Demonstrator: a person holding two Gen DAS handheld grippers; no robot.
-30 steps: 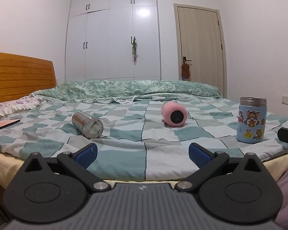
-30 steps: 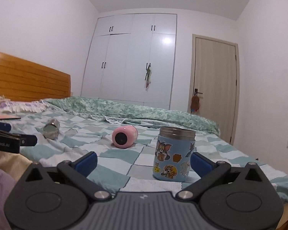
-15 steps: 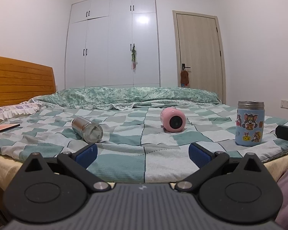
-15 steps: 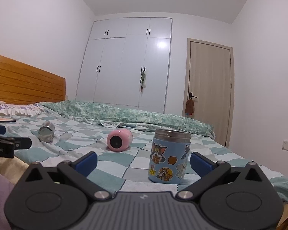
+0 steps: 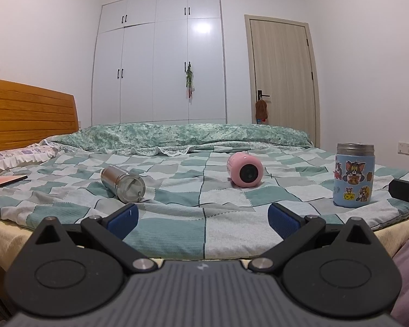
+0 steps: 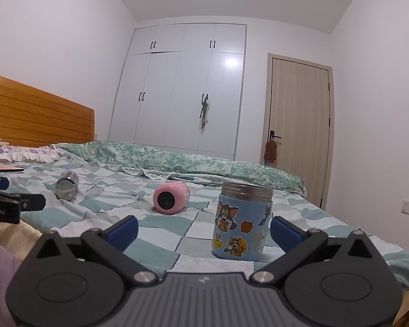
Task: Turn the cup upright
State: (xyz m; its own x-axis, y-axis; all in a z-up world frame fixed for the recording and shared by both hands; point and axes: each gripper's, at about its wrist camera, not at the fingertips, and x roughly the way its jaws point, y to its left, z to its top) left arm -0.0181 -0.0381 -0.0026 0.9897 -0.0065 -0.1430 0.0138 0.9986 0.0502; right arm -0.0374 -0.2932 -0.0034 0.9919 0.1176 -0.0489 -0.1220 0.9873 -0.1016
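Both grippers' jaws stand wide apart, holding nothing; the left gripper (image 5: 201, 215) faces the steel cup (image 5: 123, 184) lying on the bed (image 5: 177, 226); the right gripper (image 6: 203, 227) sits before the upright cartoon cup (image 6: 242, 222), its base partly hidden; the pink cup (image 6: 171, 197) lies sideways, seemingly showing its underside.

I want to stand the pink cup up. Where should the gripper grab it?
Probably across the pink cup's round sides, one finger each side, coming from the near end. It lies on its side, end facing the left gripper, whose jaws are open.

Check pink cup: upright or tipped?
Tipped. The pink cup lies on its side on the bedspread, round end facing the cameras.
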